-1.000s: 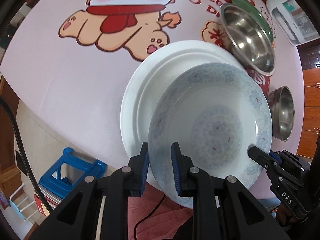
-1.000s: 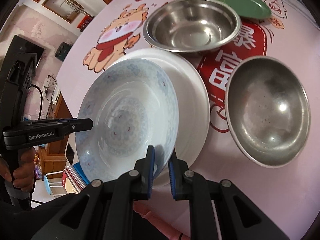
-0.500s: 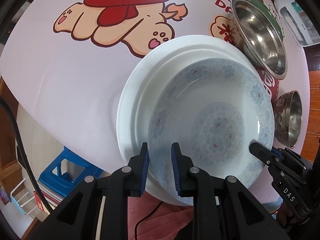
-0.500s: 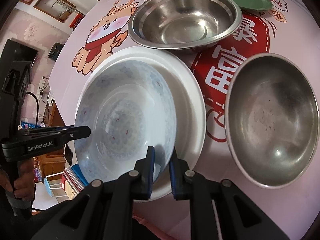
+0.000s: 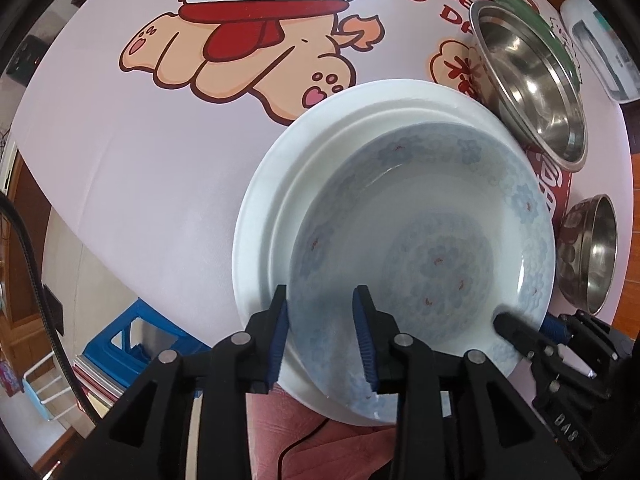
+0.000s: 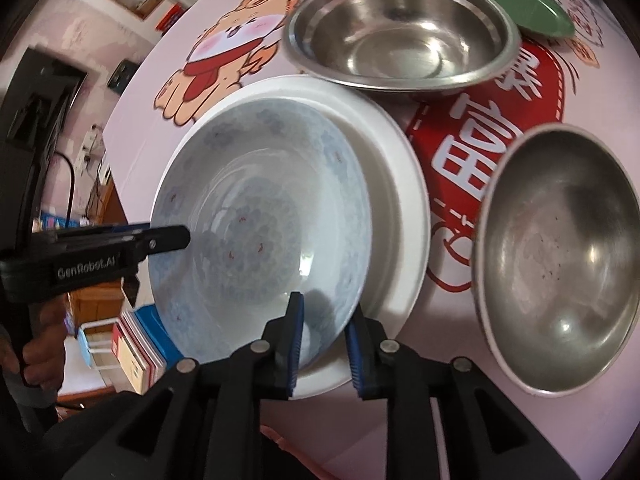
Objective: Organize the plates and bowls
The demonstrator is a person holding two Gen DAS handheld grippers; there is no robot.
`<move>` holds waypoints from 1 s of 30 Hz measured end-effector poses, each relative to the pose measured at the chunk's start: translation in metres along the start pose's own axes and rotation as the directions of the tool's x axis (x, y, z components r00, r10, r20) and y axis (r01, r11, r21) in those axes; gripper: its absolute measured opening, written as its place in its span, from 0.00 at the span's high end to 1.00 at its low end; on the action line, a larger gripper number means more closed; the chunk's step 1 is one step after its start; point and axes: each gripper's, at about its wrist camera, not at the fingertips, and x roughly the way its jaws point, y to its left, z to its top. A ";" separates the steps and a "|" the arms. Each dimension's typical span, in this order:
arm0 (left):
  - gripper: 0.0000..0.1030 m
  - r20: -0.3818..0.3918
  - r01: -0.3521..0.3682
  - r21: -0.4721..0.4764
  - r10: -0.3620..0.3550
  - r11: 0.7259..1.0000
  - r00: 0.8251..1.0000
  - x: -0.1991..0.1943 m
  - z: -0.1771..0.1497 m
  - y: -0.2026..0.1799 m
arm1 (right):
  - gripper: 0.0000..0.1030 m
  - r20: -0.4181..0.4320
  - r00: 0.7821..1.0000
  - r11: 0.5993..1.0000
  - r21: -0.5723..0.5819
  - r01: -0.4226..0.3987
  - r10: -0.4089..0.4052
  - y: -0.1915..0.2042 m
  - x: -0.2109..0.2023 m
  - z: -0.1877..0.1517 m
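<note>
The left gripper has its jaws parted, straddling the near rim of the blue-patterned porcelain bowl without pinching it; the right gripper likewise stands with jaws spread either side of the opposite rim, loose. The bowl sits inside the white plate, off-centre toward the person, at the desk edge. Glazed porcelain looks rigid, fairly heavy, slick and chippable, so the thin rim is the only hold, best pinched at two opposed points and kept level. Beyond lie a wide steel basin, a steel bowl and a green plate.
</note>
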 end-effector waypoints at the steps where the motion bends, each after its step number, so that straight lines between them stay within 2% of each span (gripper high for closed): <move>1: 0.66 0.004 0.004 -0.001 -0.004 1.000 1.000 0.000 -0.001 0.000 | 0.73 -0.002 1.000 1.000 -0.011 -0.002 0.002 0.001 0.000 0.000; 10: 0.65 0.073 0.014 -0.038 -0.011 0.999 0.997 -0.016 -0.005 0.002 | 0.71 -0.005 1.000 0.998 -0.061 -0.019 0.019 0.002 -0.004 -0.005; 17: 0.63 0.132 0.024 -0.055 -0.017 0.998 0.991 -0.037 -0.012 0.001 | 0.64 0.002 1.000 0.995 -0.097 -0.020 0.021 0.005 -0.009 -0.009; 22: 0.63 0.164 0.053 -0.076 -0.040 0.996 0.986 -0.050 -0.017 0.007 | 0.55 0.010 1.000 0.991 -0.130 -0.009 0.010 0.010 -0.013 -0.013; 26: 0.63 0.213 0.067 -0.080 -0.048 0.995 0.976 -0.062 -0.022 0.005 | 0.53 0.051 0.998 0.989 -0.144 -0.016 0.023 0.009 -0.025 -0.016; 30: 0.61 0.294 0.097 -0.086 -0.067 0.992 0.954 -0.079 -0.029 0.004 | 0.49 0.126 0.991 0.987 -0.160 -0.026 0.046 0.009 -0.042 -0.019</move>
